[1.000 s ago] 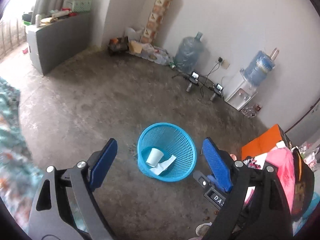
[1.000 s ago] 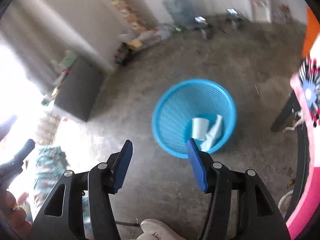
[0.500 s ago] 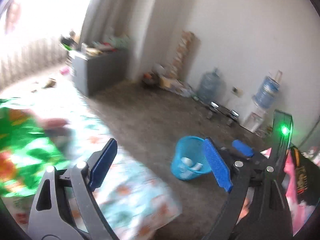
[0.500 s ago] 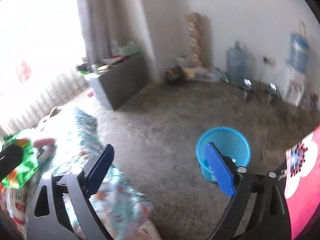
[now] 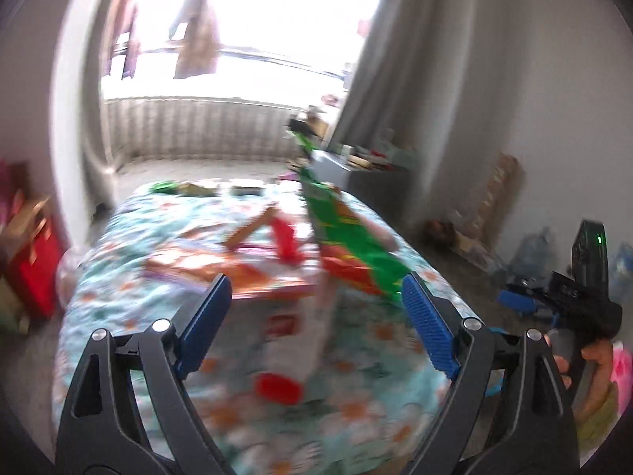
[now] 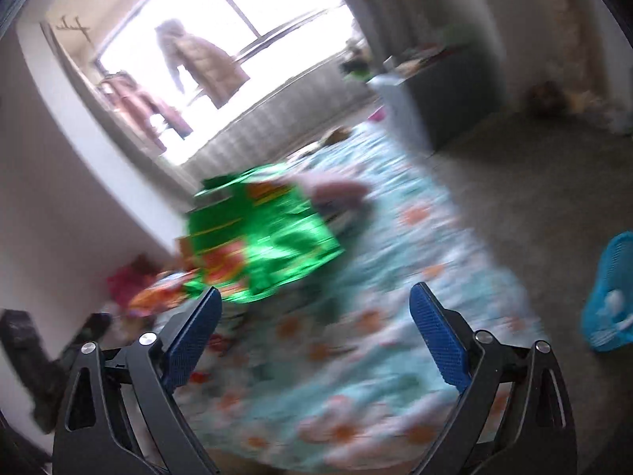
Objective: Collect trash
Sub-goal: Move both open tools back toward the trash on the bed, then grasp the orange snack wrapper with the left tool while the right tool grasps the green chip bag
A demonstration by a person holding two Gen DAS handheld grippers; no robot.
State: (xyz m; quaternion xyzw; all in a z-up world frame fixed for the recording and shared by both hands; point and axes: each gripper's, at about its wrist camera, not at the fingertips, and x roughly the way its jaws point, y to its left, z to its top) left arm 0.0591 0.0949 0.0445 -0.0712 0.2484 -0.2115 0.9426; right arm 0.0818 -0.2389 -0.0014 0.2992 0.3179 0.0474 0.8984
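Observation:
Both views are motion-blurred. My left gripper (image 5: 316,316) is open and empty above a bed with a flowered cover (image 5: 166,316). A shiny green and orange wrapper (image 5: 352,241) lies on the bed ahead of it, with red and orange pieces (image 5: 283,237) beside it. My right gripper (image 6: 316,324) is open and empty over the same bed (image 6: 376,336); the green wrapper (image 6: 261,249) lies ahead to its left. The blue mesh trash basket (image 6: 613,301) with white paper in it stands on the floor at the right edge.
A bright window (image 5: 237,27) with clothes hanging in it is behind the bed. A grey cabinet (image 6: 439,103) stands by the curtain. Red bags (image 5: 31,269) sit left of the bed. The right gripper's body and hand (image 5: 581,316) show at the right of the left wrist view.
Both grippers have swung away from the blue basket on the floor and now face the bed and the window. Both stay open and empty.

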